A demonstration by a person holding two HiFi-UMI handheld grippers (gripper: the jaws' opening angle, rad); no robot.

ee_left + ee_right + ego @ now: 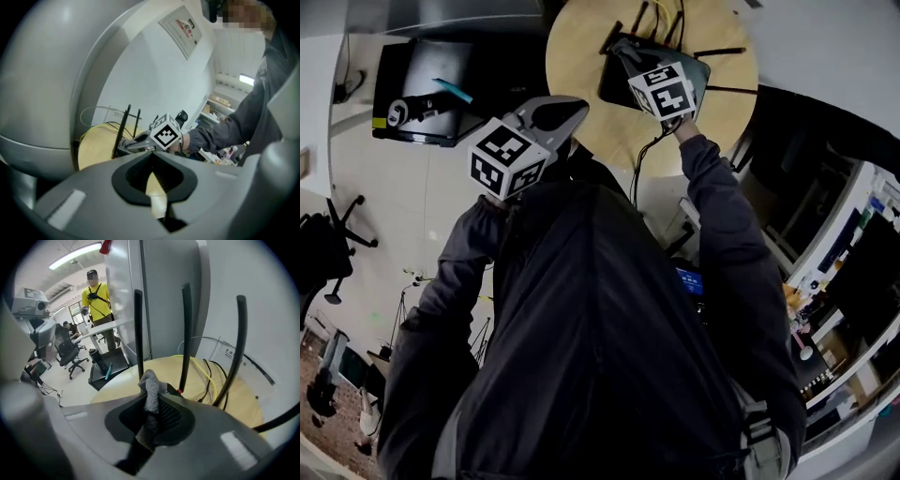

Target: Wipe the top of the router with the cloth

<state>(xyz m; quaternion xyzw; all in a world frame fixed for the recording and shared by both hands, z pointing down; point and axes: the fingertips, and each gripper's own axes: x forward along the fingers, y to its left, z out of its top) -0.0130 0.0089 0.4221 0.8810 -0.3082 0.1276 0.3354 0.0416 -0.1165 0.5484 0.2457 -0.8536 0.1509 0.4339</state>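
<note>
Pinched tight in the right gripper (152, 384), a grey cloth (150, 401) stands up between the closed jaws, its crumpled top poking out past their tips. The cloth sits just above the near side of the black router (621, 82), close to the foot of its antennas (186, 336), but whether it touches the casing cannot be told. Only a sliver of the router's body, with a small red spot, shows just behind the cloth in the right gripper view.

Held further back, off the near left edge of the round wooden table (581, 52), the left gripper (151, 153) has its jaws together at the tips with nothing held between them. It points toward the table and is well apart from the router.

Three of the antennas stand upright on the router, which sits at the middle of the table. Behind them, yellow and black cables (207, 373) trail across the far side of the table top.

Beyond the table, a person in a yellow shirt (97, 301) stands by a white desk, with an office chair (70, 352) nearby.
</note>
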